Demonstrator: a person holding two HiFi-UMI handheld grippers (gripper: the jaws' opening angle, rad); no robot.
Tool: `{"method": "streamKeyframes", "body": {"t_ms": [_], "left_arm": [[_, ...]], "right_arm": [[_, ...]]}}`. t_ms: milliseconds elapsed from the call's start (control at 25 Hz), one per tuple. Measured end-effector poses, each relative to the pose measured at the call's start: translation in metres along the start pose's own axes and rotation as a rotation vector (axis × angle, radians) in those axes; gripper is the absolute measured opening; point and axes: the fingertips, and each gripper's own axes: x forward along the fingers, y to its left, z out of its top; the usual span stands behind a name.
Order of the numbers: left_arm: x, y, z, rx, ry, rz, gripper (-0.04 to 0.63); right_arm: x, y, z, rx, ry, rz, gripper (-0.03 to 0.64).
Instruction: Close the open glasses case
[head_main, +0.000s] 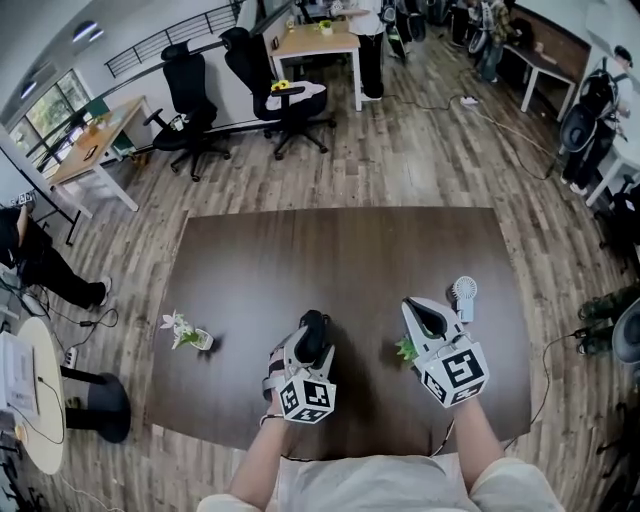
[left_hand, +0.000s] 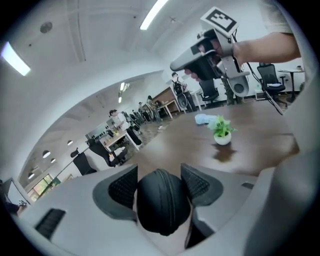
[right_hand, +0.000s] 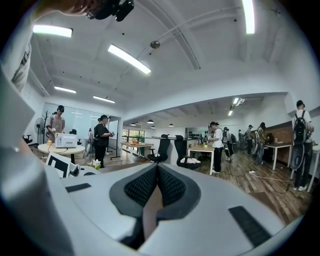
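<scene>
A black rounded glasses case (left_hand: 162, 205) sits between the pads of my left gripper (left_hand: 161, 182), and both pads press on its sides. In the head view that left gripper (head_main: 313, 326) is above the near middle of the dark table (head_main: 340, 250), with the case (head_main: 314, 342) showing dark between its fingers. Whether the case's lid is open I cannot tell. To its right, my right gripper (head_main: 420, 311) is shut with nothing between its pads (right_hand: 157, 187). It also shows high in the left gripper view (left_hand: 176, 65), held by a hand.
A small green potted plant (head_main: 405, 350) stands just left of the right gripper (left_hand: 221, 131). A white hand fan (head_main: 464, 293) lies beyond it. A white flower in a pot (head_main: 185, 333) stands near the table's left edge. Office chairs, desks and people surround the table.
</scene>
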Motion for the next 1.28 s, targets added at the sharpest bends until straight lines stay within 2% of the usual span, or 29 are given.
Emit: {"method": "streamKeyframes", "body": {"t_ms": [280, 480, 640, 720, 840, 920, 960, 1040, 1120, 1200, 1280], "left_arm": [[-0.066, 0.056, 0.105, 0.016, -0.309, 0.209, 0.270], [-0.114, 0.064, 0.155, 0.053, -0.522, 0.282, 0.268], [-0.140, 0.061, 0.177, 0.056, -0.595, 0.269, 0.267], [-0.153, 0.059, 0.190, 0.047, -0.617, 0.220, 0.267], [-0.177, 0.056, 0.208, -0.020, -0.718, 0.123, 0.267], [-0.193, 0.056, 0.220, -0.045, -0.785, 0.077, 0.265], [-0.198, 0.055, 0.224, -0.041, -0.807, 0.058, 0.265], [-0.201, 0.051, 0.229, 0.006, -0.818, 0.016, 0.265], [-0.198, 0.044, 0.230, 0.078, -0.796, -0.034, 0.265], [-0.195, 0.034, 0.229, 0.129, -0.776, -0.088, 0.265], [-0.199, 0.022, 0.231, 0.161, -0.792, -0.145, 0.265]], "right_arm": [[-0.013, 0.013, 0.082, 0.116, -0.140, 0.177, 0.002], [-0.022, 0.045, 0.118, 0.051, -0.179, 0.331, 0.003], [-0.025, 0.063, 0.126, 0.024, -0.202, 0.392, 0.003], [-0.028, 0.068, 0.122, 0.063, -0.210, 0.418, 0.005], [-0.034, 0.070, 0.116, 0.124, -0.232, 0.439, 0.006], [-0.042, 0.071, 0.122, 0.117, -0.269, 0.448, 0.016], [-0.047, 0.073, 0.127, 0.069, -0.284, 0.450, 0.033], [-0.055, 0.085, 0.132, -0.147, -0.257, 0.438, 0.113], [-0.057, 0.098, 0.116, -0.468, -0.106, 0.427, 0.179], [-0.053, 0.110, 0.098, -0.783, 0.024, 0.452, 0.250], [-0.049, 0.119, 0.090, -0.947, 0.068, 0.497, 0.303]]}}
